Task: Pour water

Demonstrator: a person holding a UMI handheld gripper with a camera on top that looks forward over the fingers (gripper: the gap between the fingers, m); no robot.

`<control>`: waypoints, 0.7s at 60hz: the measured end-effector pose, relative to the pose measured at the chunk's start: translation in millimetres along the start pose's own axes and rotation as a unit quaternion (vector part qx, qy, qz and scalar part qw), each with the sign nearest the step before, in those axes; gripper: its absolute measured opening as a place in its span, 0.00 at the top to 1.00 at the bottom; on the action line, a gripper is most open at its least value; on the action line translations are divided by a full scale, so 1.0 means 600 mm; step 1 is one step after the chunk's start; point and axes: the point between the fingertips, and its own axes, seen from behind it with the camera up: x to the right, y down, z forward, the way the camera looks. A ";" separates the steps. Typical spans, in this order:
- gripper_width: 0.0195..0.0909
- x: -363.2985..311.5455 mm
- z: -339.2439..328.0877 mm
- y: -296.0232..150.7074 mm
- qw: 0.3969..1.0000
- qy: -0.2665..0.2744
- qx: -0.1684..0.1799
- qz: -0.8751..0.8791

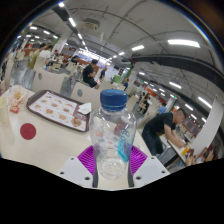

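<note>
Clear plastic bottle [111, 135], blue-capped and upright, is pinched between the purple pads [87, 157] of the gripper [110, 160] above the table's [45, 140] near edge. Transport is judged in hand; uncapping and a receiving vessel, none identifiable, are required next.

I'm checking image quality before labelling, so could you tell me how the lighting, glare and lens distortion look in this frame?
Gripper view: strong fisheye bending of the ceiling lights and the table edge; even overhead lighting, faint shadows; bright highlights on the clear bottle held between the fingers of the gripper; bottle sharp, background people soft.
</note>
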 end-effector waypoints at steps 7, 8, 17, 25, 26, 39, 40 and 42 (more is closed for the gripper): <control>0.73 -0.040 -0.048 -0.132 0.989 0.052 0.041 -0.131; 0.72 -0.054 -0.050 -0.149 0.986 0.060 0.047 -0.150; 0.73 -0.195 -0.099 -0.286 0.938 0.089 0.102 -0.320; 0.72 -0.334 -0.128 -0.351 0.869 0.102 0.142 -0.463; 0.73 -0.349 -0.130 -0.356 0.859 0.105 0.146 -0.479; 0.71 -0.493 -0.118 -0.349 0.724 0.119 0.146 -0.664; 0.72 -0.498 -0.117 -0.347 0.715 0.122 0.143 -0.674; 0.71 -0.506 -0.107 -0.338 0.701 0.121 0.142 -0.688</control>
